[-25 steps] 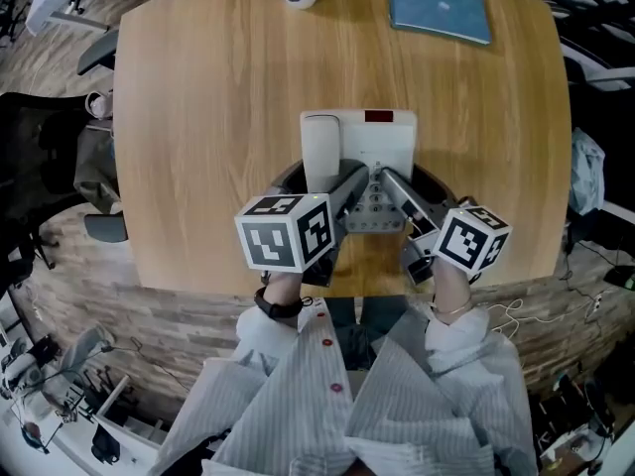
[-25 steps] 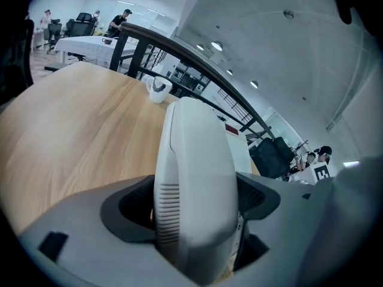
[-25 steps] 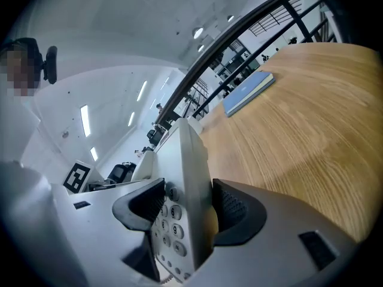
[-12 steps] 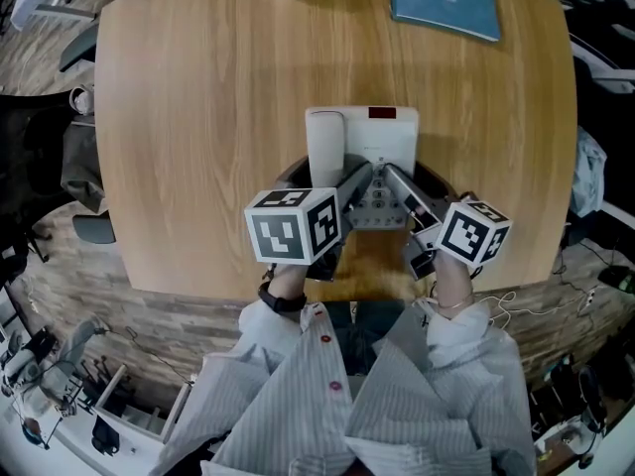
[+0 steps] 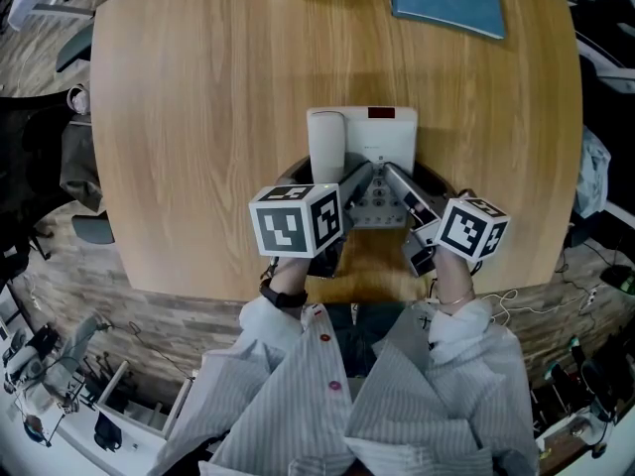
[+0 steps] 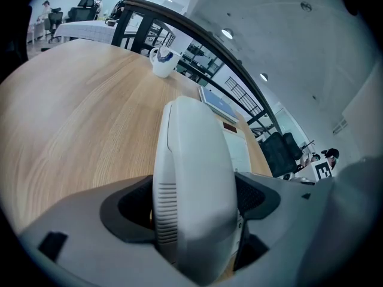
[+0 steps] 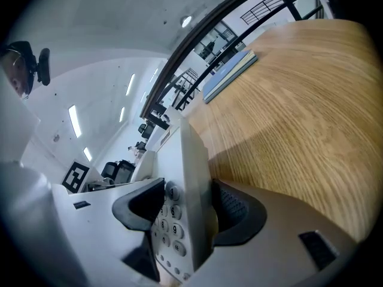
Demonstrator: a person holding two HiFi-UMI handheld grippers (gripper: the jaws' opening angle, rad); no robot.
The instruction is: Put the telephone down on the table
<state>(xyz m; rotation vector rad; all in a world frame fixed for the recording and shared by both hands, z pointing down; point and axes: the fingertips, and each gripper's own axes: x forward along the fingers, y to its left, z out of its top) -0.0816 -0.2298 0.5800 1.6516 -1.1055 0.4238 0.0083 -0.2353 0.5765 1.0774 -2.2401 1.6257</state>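
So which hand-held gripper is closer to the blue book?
Right. The right hand-held gripper grips the telephone's keypad side, on the same side as the blue book at the far right. The left hand-held gripper grips the handset, farther left.

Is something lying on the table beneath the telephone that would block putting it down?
Nothing visible does. The table around the telephone is bare wood; the mug and the blue book lie far off at the far edge.

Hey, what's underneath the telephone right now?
The wooden table lies below the telephone, with a shadow on the wood beside it. The left gripper and right gripper clamp its near end and hide the underside, so contact with the table cannot be confirmed.
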